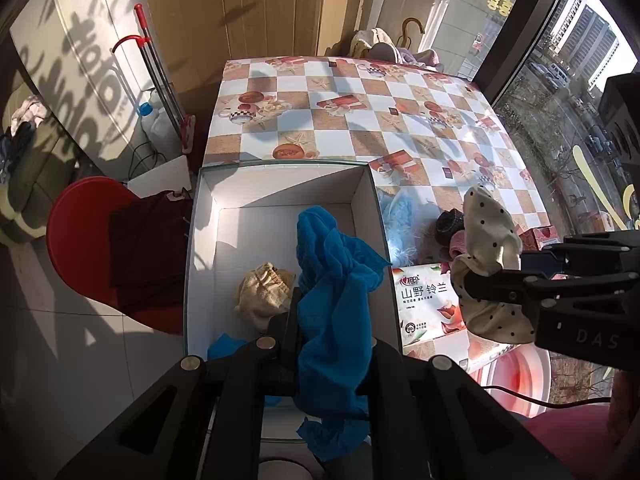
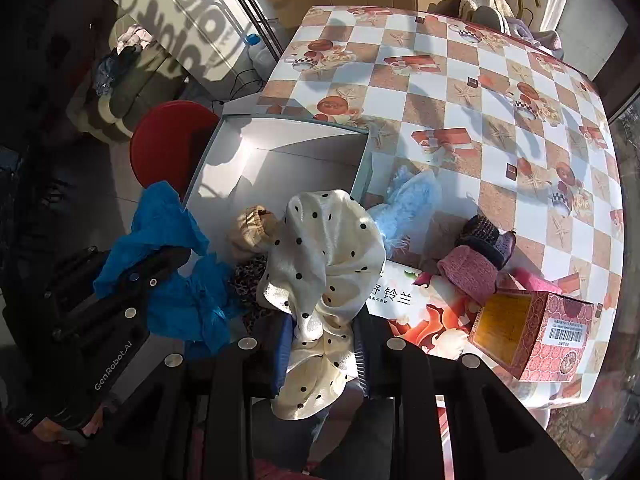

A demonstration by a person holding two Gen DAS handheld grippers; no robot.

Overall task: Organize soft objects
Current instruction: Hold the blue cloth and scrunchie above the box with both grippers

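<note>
My left gripper [image 1: 332, 344] is shut on a blue cloth [image 1: 336, 288] and holds it over the white box [image 1: 280, 182] at the table's near left edge. A beige knitted piece [image 1: 264, 292] lies inside the box. My right gripper [image 2: 320, 348] is shut on a cream polka-dot cloth [image 2: 324, 264], held above the box's near right corner; it also shows in the left wrist view [image 1: 486, 248]. The blue cloth also shows in the right wrist view [image 2: 172, 264]. A fluffy light-blue item [image 2: 412, 200], a pink knit roll [image 2: 468, 276] and a dark knit item [image 2: 484, 236] lie on the table beside the box.
The checkered table [image 1: 360, 116] extends behind the box. A tissue pack [image 1: 428, 304] and a red patterned carton [image 2: 532, 336] sit at the near right. A red stool [image 1: 80, 240] with a dark cloth stands left of the table. A window is on the right.
</note>
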